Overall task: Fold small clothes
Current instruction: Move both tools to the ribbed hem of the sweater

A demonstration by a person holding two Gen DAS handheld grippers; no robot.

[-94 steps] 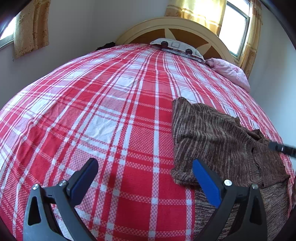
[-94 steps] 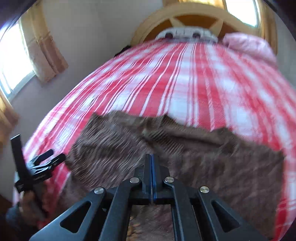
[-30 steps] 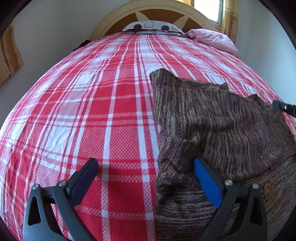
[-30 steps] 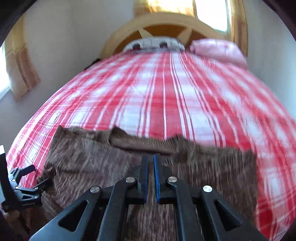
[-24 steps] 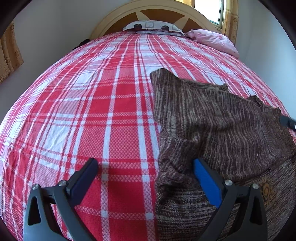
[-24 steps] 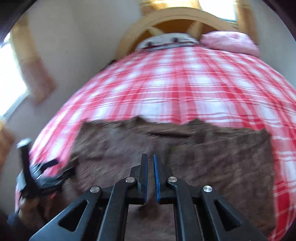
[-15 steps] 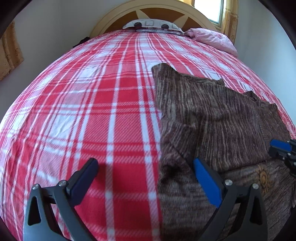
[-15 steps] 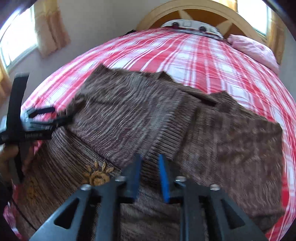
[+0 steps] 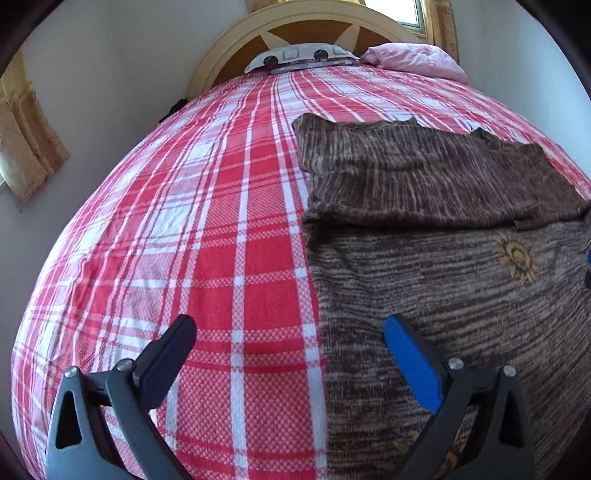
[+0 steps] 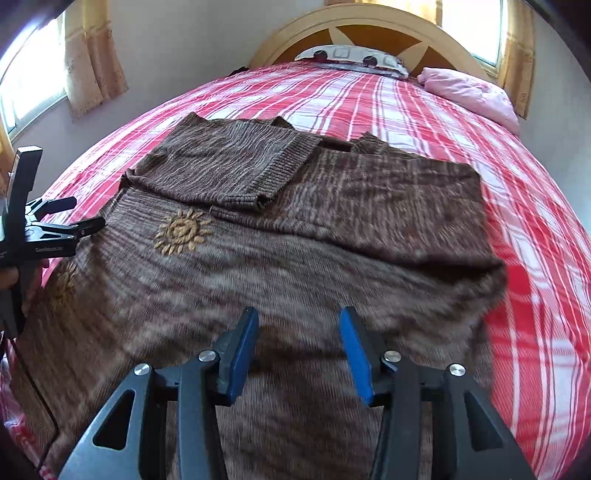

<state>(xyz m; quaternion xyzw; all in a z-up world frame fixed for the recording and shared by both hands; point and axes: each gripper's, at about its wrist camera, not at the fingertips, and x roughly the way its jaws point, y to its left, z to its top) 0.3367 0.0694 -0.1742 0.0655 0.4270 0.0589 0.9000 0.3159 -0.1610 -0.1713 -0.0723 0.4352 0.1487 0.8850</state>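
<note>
Both claws hang over the bed with nothing between their fingers. Left claw (image 9: 288,354) is spread wide, its jaws straddling the left edge of the brown knitted sweater (image 9: 436,236): one finger over the red-and-white checked bedspread (image 9: 207,221), the blue-padded one over the knit. No fabric is pinched there. From the other camera this same claw (image 10: 86,214) shows at the sweater's left edge, gripped by a hand (image 10: 11,277) low at the side.

Right claw (image 10: 297,350) has its jaws opening, part-way apart, with only air between the blue pads (image 10: 354,354); the sweater lies beneath and ahead of it, untouched by the pads as far as the view shows.

Ahead of both claws, the sweater lies flat on the bedspread with both sleeves folded in across the chest. The left sleeve (image 10: 229,170) lies on top, its ribbed cuff ending near the middle. Just ahead and left of the right claw sits an embroidered tan sun motif (image 10: 183,232); a second one lies nearer the left claw.

Far beyond the claws stand the curved wooden headboard (image 10: 369,33), a patterned pillow (image 10: 351,55) and a pink one (image 10: 469,92) to its right. Curtains (image 10: 92,55) hang at the windows.
</note>
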